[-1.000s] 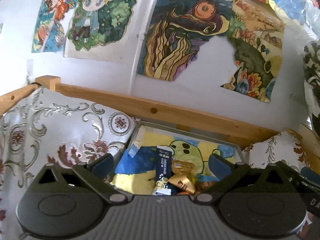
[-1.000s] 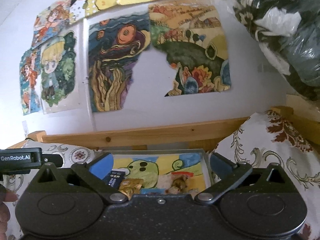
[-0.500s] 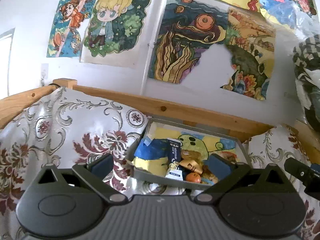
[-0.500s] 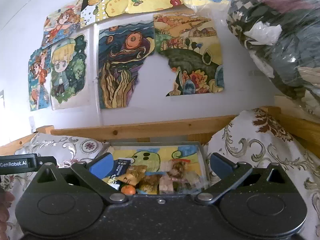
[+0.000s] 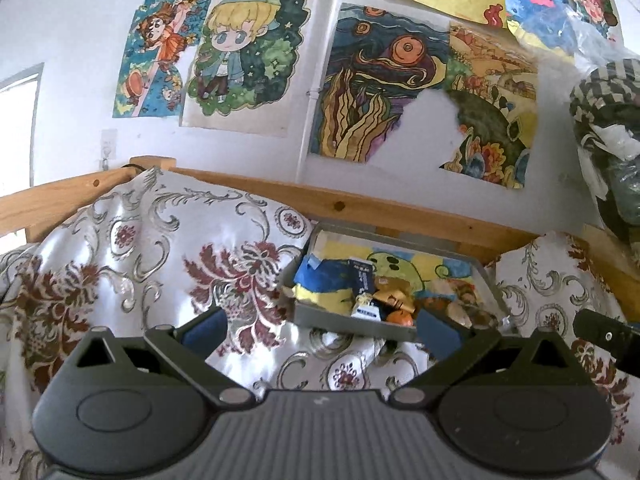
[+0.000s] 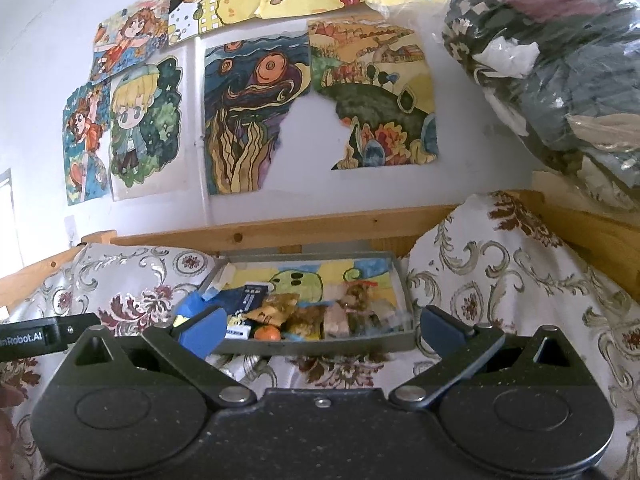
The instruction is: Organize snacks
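A grey tray [image 5: 352, 324] [image 6: 320, 345] lined with a cartoon drawing rests on the patterned cloth against the wooden rail. Inside it lie several snacks: a dark blue stick pack [image 5: 361, 280] [image 6: 251, 299], a gold wrapper [image 5: 394, 298] [image 6: 274, 307], a small orange [image 5: 400, 319] [image 6: 267, 333] and pale wrapped sweets [image 6: 340, 314]. My left gripper [image 5: 322, 334] is open with nothing in it, short of the tray's near wall. The right gripper [image 6: 320, 330] also stands open and holds nothing, in front of the tray.
Floral patterned cloth [image 5: 160, 264] [image 6: 500, 280] covers the surface around the tray. A wooden rail [image 5: 400, 216] [image 6: 320, 226] runs behind it under a wall of drawings. A plastic-wrapped bundle [image 6: 560, 80] sits high right. The other gripper's body [image 6: 36, 336] [image 5: 608, 336] shows at each frame edge.
Both grippers have drawn back from the tray, which now looks smaller and farther away. More of the patterned cloth shows in front of it. Both stay open.
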A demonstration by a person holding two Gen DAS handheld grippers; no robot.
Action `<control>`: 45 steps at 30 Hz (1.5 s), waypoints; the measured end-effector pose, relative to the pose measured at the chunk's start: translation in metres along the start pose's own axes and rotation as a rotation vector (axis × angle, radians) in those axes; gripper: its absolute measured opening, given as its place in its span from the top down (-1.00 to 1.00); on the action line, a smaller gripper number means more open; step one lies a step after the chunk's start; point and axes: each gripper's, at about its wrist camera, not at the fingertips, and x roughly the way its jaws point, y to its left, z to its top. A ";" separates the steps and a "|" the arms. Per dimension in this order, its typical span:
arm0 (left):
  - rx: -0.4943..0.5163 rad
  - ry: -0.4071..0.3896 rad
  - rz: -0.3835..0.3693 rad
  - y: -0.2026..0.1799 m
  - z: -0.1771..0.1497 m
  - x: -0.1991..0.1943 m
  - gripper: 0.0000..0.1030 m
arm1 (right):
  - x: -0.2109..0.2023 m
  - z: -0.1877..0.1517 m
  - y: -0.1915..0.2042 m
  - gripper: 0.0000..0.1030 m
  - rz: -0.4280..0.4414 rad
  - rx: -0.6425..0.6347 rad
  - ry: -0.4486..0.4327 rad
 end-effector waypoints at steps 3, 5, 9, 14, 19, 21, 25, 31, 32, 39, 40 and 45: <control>-0.001 0.005 0.004 0.005 -0.007 -0.008 -0.99 | -0.008 -0.006 0.003 -0.99 -0.004 0.000 0.014; -0.003 0.010 0.008 0.008 -0.011 -0.012 -0.99 | -0.012 -0.010 0.004 -0.99 -0.006 0.000 0.023; -0.005 0.019 0.012 0.015 -0.020 -0.021 -0.99 | -0.021 -0.018 0.008 -0.99 -0.011 0.000 0.046; 0.012 0.031 0.010 0.020 -0.030 -0.031 -0.99 | -0.031 -0.026 0.013 -0.99 -0.016 -0.003 0.064; 0.032 0.040 0.006 0.020 -0.038 -0.038 -0.99 | -0.038 -0.034 0.018 -0.99 -0.020 -0.017 0.083; 0.033 0.047 0.006 0.021 -0.042 -0.041 -0.99 | -0.040 -0.036 0.020 -0.99 -0.019 -0.021 0.090; 0.043 0.061 0.012 0.024 -0.049 -0.046 -0.99 | -0.043 -0.040 0.021 -0.99 -0.018 -0.029 0.101; 0.044 0.082 0.023 0.027 -0.056 -0.052 -0.99 | -0.048 -0.048 0.023 -0.99 -0.013 -0.021 0.128; 0.044 0.086 0.024 0.028 -0.057 -0.053 -0.99 | -0.049 -0.049 0.024 -0.99 -0.012 -0.024 0.131; 0.043 0.106 0.035 0.030 -0.061 -0.056 -0.99 | -0.052 -0.056 0.030 -0.99 -0.006 -0.044 0.154; 0.043 0.110 0.036 0.031 -0.061 -0.056 -0.99 | -0.051 -0.057 0.031 -0.99 -0.007 -0.046 0.158; 0.049 0.123 0.044 0.031 -0.063 -0.054 -0.99 | -0.048 -0.058 0.031 -0.99 -0.013 -0.047 0.177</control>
